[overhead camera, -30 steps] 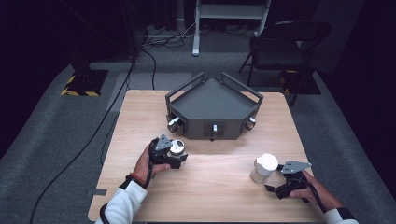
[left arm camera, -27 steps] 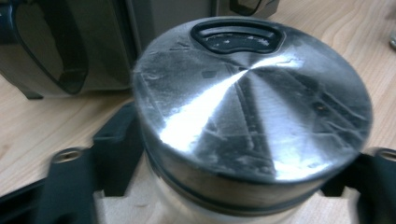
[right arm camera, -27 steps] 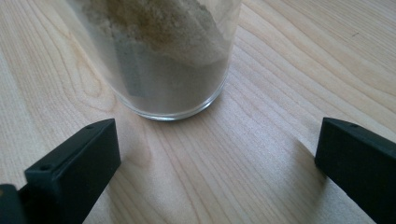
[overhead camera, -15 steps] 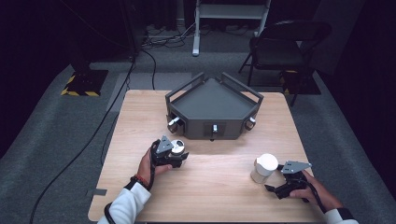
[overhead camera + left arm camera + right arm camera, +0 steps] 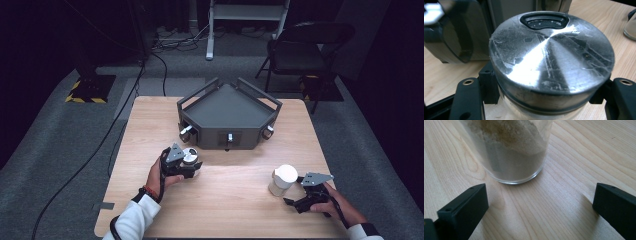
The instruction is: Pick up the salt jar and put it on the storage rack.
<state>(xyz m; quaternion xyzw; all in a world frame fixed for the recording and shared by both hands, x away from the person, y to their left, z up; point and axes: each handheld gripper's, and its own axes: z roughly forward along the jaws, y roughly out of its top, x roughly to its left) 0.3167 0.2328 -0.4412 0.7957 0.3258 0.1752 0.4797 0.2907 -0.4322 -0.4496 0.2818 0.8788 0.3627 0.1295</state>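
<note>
Item, left of centre in the high view: left gripper [image 5: 192, 165] had just closed on the steel-lidded jar [image 5: 551, 62] before the grey rack [image 5: 227, 107], lifting judged next; right gripper [image 5: 291, 199] stood wide beside the white-lidded jar [image 5: 282, 180], lower right.

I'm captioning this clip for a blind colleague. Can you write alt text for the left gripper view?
A jar with a brushed metal lid sits clamped between the left gripper's two black jaws, which press on it just below the lid. It stands on a light wooden table, with a dark grey rack close behind.
</note>
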